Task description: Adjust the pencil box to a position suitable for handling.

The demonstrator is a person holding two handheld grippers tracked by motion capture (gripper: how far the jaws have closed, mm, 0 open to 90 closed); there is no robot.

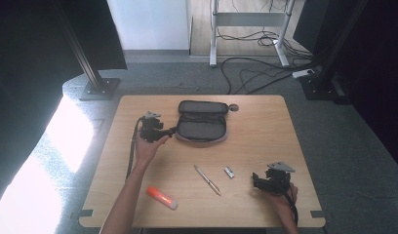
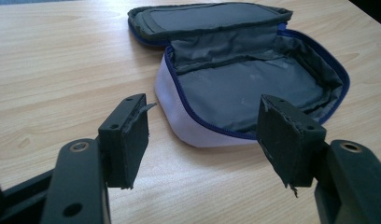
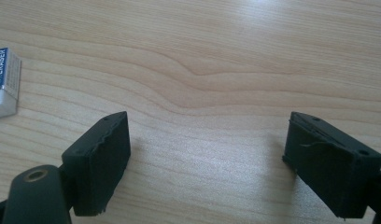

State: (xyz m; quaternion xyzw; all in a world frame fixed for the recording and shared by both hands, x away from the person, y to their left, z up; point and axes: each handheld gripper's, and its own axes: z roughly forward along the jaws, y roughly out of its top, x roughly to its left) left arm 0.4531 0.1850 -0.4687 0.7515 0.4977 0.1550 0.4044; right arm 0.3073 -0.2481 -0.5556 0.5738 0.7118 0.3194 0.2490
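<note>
The place looks like a lab or recording room: a small wooden worktop (image 1: 265, 122) stands on grey carpet (image 1: 343, 131), flanked by black metal posts (image 1: 85, 63) bolted to base plates, with loose cables (image 1: 255, 73) trailing under a white desk frame (image 1: 214, 34).

A pen (image 1: 207, 180) lay mid-table, an orange-capped glue stick (image 1: 162, 198) nearer the front edge; cables (image 1: 258, 73) trailed over the grey floor (image 1: 363, 146) beyond the table (image 1: 260, 141).

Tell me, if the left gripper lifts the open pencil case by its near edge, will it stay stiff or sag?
The pencil case probably sags: its fabric lining looks wrinkled and soft. It seems light, since it appears to hold nothing. The left gripper stands open before its rim.
</note>
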